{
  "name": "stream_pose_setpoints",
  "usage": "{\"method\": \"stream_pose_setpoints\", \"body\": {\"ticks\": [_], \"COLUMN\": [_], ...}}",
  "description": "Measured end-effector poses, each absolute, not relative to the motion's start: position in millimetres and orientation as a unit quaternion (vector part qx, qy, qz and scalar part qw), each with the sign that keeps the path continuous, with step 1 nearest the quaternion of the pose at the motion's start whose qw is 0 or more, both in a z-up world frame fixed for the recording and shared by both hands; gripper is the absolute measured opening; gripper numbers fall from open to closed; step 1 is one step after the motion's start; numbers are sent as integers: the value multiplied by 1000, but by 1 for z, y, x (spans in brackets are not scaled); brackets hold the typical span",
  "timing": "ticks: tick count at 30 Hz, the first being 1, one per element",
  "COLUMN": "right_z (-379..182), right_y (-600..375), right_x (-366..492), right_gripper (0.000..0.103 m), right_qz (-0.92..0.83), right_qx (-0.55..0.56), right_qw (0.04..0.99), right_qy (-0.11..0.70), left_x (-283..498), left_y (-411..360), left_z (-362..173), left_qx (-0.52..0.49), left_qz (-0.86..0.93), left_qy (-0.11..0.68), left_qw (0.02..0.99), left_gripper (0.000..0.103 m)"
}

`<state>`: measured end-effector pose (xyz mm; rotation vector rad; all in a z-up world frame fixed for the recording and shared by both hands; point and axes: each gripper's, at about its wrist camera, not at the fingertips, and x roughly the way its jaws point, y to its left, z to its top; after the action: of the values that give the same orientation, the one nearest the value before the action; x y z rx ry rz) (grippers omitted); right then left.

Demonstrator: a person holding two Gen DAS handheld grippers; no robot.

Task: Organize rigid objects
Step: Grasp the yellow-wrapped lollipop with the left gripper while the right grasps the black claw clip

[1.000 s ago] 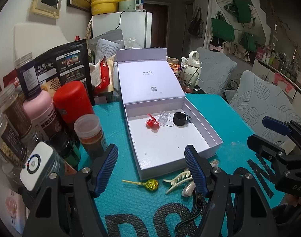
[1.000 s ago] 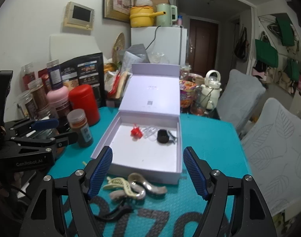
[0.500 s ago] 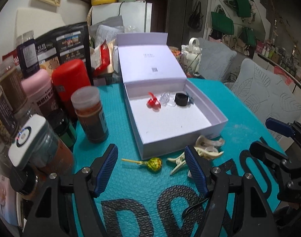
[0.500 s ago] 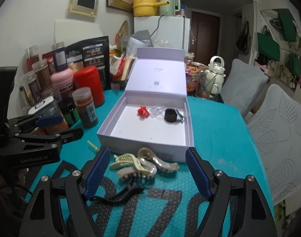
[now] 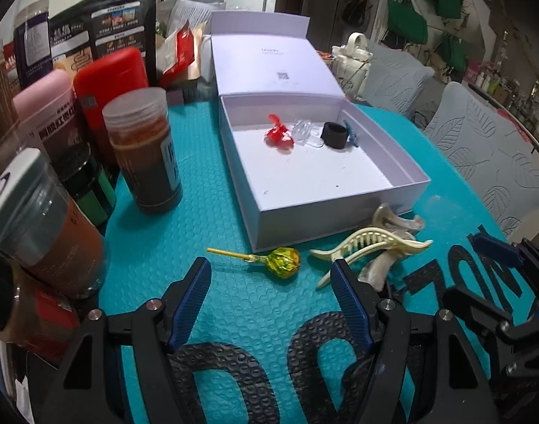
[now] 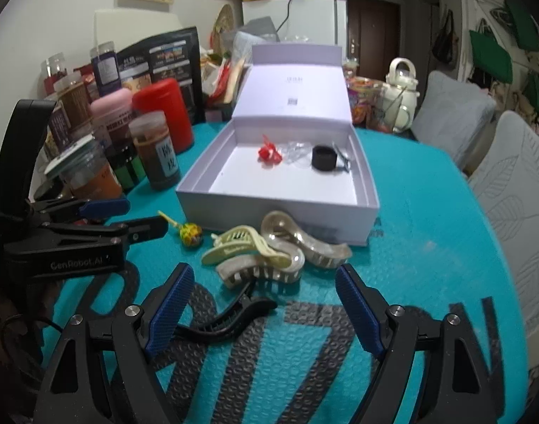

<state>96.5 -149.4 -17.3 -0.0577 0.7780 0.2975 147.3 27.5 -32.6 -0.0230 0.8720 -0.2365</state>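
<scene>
An open white box (image 5: 409,171) (image 6: 191,190) sits on the teal mat and holds a red piece (image 5: 278,136), a clear piece (image 5: 306,132) and a black ring (image 5: 335,135) (image 6: 324,157). In front of it lie a yellow lollipop (image 5: 283,262) (image 6: 191,234), a cream hair claw (image 5: 372,243) (image 6: 243,242), pearly claws (image 6: 304,240) and a black clip (image 6: 234,318). My left gripper (image 5: 271,304) is open, just short of the lollipop. My right gripper (image 6: 264,312) is open over the black clip.
Jars and canisters crowd the left: a brown spice jar (image 5: 144,152) (image 6: 156,152), a red canister (image 5: 110,81) and a pink one (image 5: 45,106). The box lid (image 5: 273,63) stands open behind. Grey chairs (image 6: 516,183) stand to the right.
Both grippers have dropped lower and moved forward toward the items in front of the box. Nothing was picked up; both stay open.
</scene>
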Motion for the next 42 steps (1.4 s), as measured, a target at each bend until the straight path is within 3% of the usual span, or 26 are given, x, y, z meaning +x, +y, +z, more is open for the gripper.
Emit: {"method": "stream_pose_setpoints", "body": {"ticks": [9, 25, 42], "right_z": [-40, -50, -53], "right_y": [-152, -157, -159], "right_x": [108, 126, 133], "right_gripper": [83, 83, 83], "right_qz": [129, 114, 118], "right_qx": [-34, -37, -32], "right_qw": [903, 896, 893], "right_qy": [409, 428, 434], "left_x": [163, 187, 186], "left_y": [21, 17, 27], "left_z": [-53, -78, -72], "left_qx": [33, 22, 46], "left_qz": [-108, -124, -166], "left_qy": [417, 449, 410], "left_qw": [902, 885, 895], "left_gripper": [70, 70, 70]}}
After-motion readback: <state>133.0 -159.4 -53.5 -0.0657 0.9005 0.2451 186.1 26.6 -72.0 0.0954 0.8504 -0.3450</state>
